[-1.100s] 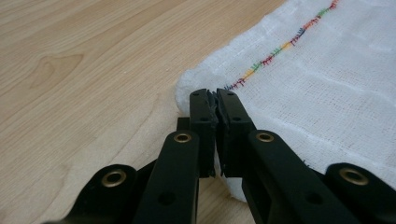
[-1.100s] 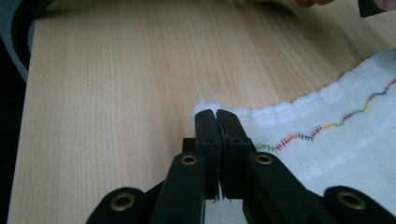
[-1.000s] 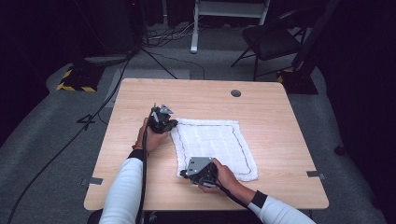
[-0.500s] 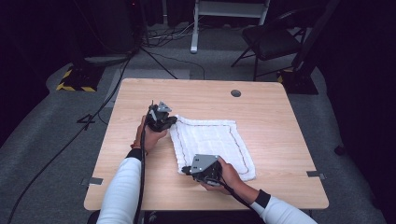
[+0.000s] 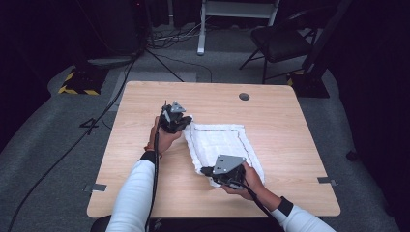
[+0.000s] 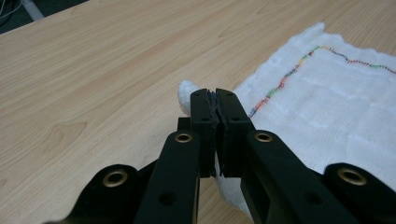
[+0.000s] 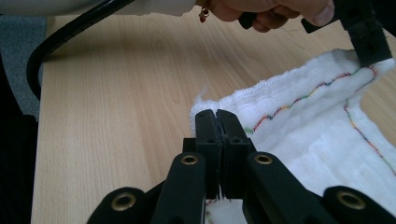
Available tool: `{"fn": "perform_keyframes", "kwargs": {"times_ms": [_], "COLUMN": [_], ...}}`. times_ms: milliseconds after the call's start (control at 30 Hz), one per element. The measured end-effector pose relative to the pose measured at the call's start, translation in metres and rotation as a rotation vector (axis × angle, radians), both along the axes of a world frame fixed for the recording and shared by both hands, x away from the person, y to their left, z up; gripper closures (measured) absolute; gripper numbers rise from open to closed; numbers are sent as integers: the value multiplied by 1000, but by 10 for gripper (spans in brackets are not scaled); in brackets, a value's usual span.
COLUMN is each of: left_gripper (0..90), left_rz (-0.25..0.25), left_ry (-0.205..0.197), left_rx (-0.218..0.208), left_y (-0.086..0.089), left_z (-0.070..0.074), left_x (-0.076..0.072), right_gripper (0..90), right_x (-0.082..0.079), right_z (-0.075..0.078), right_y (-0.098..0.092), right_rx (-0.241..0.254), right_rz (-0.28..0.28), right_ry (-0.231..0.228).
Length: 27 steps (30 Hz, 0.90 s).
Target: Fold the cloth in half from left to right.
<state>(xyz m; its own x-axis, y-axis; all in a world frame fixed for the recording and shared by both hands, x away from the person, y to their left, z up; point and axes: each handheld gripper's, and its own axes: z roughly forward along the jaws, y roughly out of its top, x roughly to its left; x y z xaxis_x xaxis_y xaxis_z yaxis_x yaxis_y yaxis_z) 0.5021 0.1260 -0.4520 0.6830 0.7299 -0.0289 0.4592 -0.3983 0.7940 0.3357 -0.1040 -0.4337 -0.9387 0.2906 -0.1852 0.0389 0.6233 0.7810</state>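
Fingers of the left gripper pinch one corner of the white cloth. Fingers of the right gripper pinch another corner (the one with bright stitching). It lies on the wooden table.

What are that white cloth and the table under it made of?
The white cloth looks like soft woven cotton, matte, with a waffle-like texture and rainbow-coloured stitching along its border. The table appears to be pale wood or wood-look laminate: smooth, with visible grain lines.
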Motion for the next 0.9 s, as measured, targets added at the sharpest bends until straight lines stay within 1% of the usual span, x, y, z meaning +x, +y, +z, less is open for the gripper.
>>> {"fn": "perform_keyframes", "kwargs": {"times_ms": [100,367,433,633,667,700,767,800,833,900], "left_gripper": [868,869,869,869,869,869,870,870,870,870], "left_rz": [-10,-61,-74,-106,-111,-115,-126,-142,-142,-151], "left_ry": [-6,-19,-26,-28,-29,-26,-32,-30,-30,-33], "left_rx": [-6,10,18,18,18,17,16,17,17,18], "left_y": [-11,-46,-55,-78,-82,-85,-92,-99,-99,-106], "left_z": [3,7,7,6,6,6,6,8,8,9], "left_x": [2,6,8,9,10,10,11,13,13,13], "right_gripper": [886,886,886,886,886,886,886,886,886,886], "right_x": [0,-1,-2,-4,-4,-4,-5,-7,-7,-8], "right_z": [4,9,9,7,7,7,7,6,6,5], "right_y": [-14,-53,-61,-83,-90,-90,-97,-103,-103,-111], "right_rx": [9,37,35,29,31,31,35,33,33,31], "right_rz": [-19,-87,-100,-145,-160,-160,-176,-189,-189,-206], "right_ry": [-6,4,4,12,15,15,17,18,18,23]}}
